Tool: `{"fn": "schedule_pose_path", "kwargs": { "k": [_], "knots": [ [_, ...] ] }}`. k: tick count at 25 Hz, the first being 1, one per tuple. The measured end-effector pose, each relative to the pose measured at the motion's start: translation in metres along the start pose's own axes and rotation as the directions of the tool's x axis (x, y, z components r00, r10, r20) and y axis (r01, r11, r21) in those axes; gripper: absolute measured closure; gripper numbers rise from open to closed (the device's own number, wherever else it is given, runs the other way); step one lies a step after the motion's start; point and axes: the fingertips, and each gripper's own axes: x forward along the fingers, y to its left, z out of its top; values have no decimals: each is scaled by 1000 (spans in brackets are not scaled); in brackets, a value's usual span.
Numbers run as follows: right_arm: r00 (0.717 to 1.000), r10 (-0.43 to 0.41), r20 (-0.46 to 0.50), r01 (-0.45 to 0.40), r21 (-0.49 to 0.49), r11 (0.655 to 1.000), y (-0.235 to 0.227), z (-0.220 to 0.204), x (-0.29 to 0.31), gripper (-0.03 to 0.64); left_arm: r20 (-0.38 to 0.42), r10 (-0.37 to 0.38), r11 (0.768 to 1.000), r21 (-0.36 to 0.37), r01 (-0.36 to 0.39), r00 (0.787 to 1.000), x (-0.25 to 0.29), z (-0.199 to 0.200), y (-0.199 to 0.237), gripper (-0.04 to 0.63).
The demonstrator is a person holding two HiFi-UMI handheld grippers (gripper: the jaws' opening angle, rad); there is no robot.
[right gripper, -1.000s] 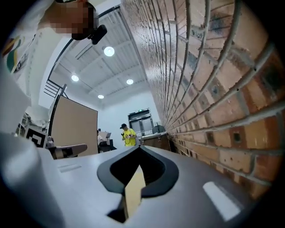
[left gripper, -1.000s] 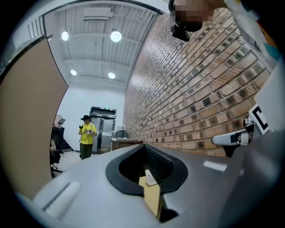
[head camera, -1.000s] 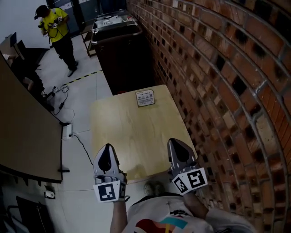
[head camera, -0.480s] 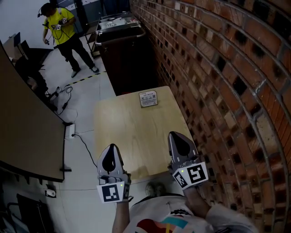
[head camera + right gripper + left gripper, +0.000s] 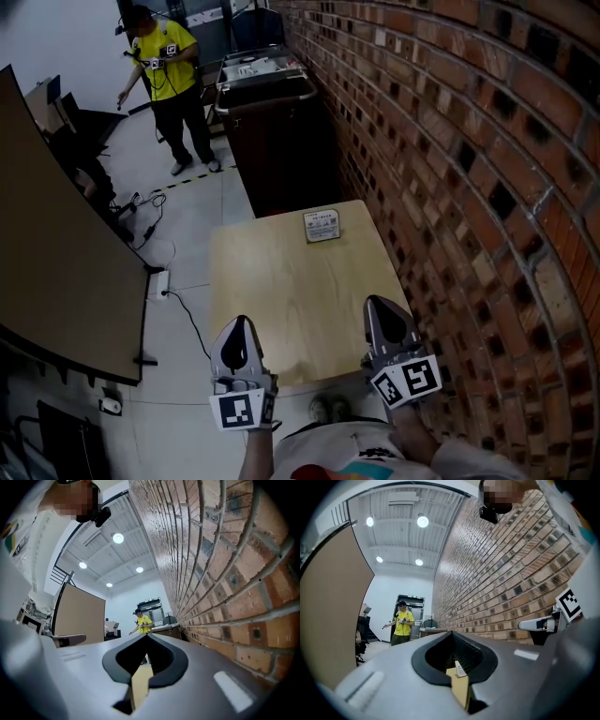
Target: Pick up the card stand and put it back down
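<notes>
Abreast, left claw (image 5: 238, 326) and right claw (image 5: 382, 306), closed, above table (image 5: 291, 281)

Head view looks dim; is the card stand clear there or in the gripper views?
Head view: underexposed, brick wall bowed, card stand distinct but print unreadable. Left gripper view: strong fisheye, stand only a sliver. Right gripper view: fisheye, stand not visible.

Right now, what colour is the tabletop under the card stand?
Tabletop: pale wood grain; the head view shows it best.

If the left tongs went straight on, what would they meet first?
Probably the small white printed card stand at the far end of the light wooden table, though depth is unclear.
</notes>
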Motion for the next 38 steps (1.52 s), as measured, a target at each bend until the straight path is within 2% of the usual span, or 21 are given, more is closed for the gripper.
{"fn": "schedule_pose_path", "kwargs": {
  "k": [19, 29, 34, 38],
  "knots": [
    [1000, -13, -9, 13, 37, 999, 1, -3, 1, 617, 1, 27, 1000, -11, -27, 1000, -4, 3, 18, 590],
    [1000, -6, -19, 6, 4, 1000, 3, -1, -1, 617, 0, 18, 1000, -25, -18, 1000, -5, 1, 16, 589],
    [1000, 1, -2, 0, 43, 999, 2, 1, -1, 617, 7, 20, 1000, -21, -20, 1000, -3, 1, 16, 589],
    [1000, -3, -17, 3, 32, 999, 2, 0, -2, 617, 4, 15, 1000, -19, -15, 1000, -4, 2, 14, 589]
  ]
}}
